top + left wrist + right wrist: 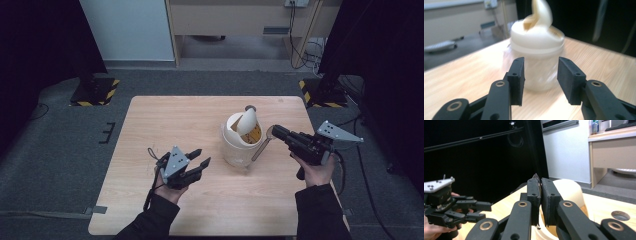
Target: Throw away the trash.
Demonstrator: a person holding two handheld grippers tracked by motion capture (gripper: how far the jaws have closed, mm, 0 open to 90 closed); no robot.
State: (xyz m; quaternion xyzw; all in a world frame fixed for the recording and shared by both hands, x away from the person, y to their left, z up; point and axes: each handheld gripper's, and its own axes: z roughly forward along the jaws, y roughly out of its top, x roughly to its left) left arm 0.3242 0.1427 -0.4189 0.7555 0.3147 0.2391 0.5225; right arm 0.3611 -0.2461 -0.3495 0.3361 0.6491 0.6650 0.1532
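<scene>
While the left gripper [199, 156] sits low over the near-left part of the pale wooden table [150, 130], its two black jaws stand well apart with nothing between them; in the left gripper view [541, 75] they point straight at the cream plastic bin with a swing lid [537, 50], which stands just beyond the tips, blurred. The left hand [167, 187] grips the tool from below, a dark sleeve behind it, and a grey three-cornered plate rides on top. The right gripper [274, 132], held by the right hand [315, 172] at the table's right side, has its jaws pressed nearly together on something thin; in the right gripper view [540, 195] a dark sliver shows at the tips. From the high view a slim wooden spoon [264, 142] slants down from those tips beside the bin [241, 140], bowl end up at the jaws. The bin stands right of the table's centre, its lid flap tilted up
</scene>
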